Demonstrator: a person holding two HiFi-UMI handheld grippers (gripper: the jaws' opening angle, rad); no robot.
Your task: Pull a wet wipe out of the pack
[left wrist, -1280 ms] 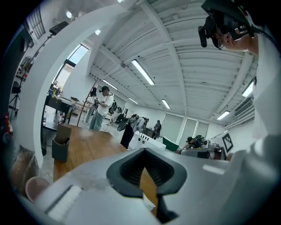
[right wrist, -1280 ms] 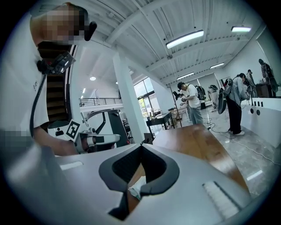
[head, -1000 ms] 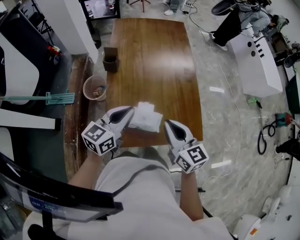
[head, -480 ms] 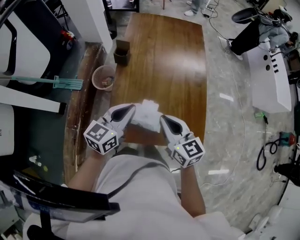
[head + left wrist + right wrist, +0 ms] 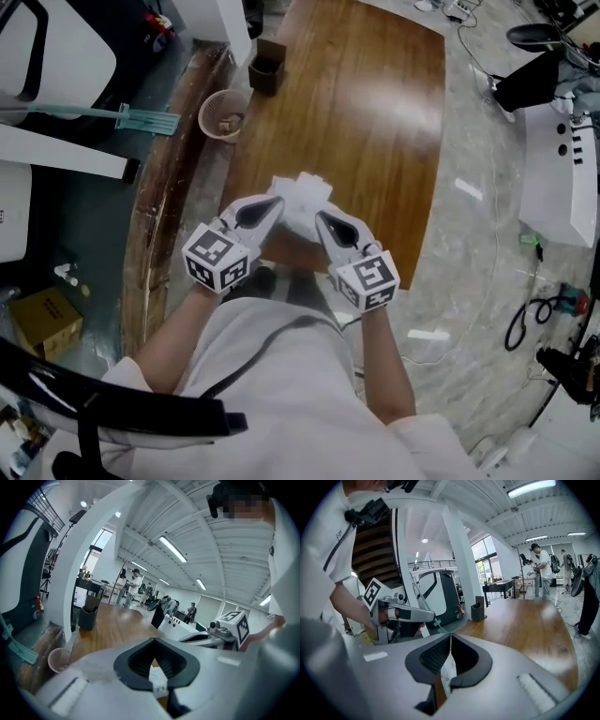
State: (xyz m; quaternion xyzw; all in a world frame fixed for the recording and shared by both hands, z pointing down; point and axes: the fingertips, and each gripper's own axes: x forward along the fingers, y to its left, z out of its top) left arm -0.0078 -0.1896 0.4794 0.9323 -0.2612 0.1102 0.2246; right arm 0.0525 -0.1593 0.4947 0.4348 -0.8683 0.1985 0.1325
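The person wears a white short-sleeved shirt [image 5: 281,384] with a thin dark cord [image 5: 258,345] curving across its front. The left gripper [image 5: 270,208] and the right gripper [image 5: 325,221] are glossy white-and-grey shells with black ribbed pads inside. Each carries a white cube [image 5: 217,260] printed with black square markers.

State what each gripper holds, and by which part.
Both are shut on the wet wipe pack: the left gripper on its left edge, the right gripper on its right edge.
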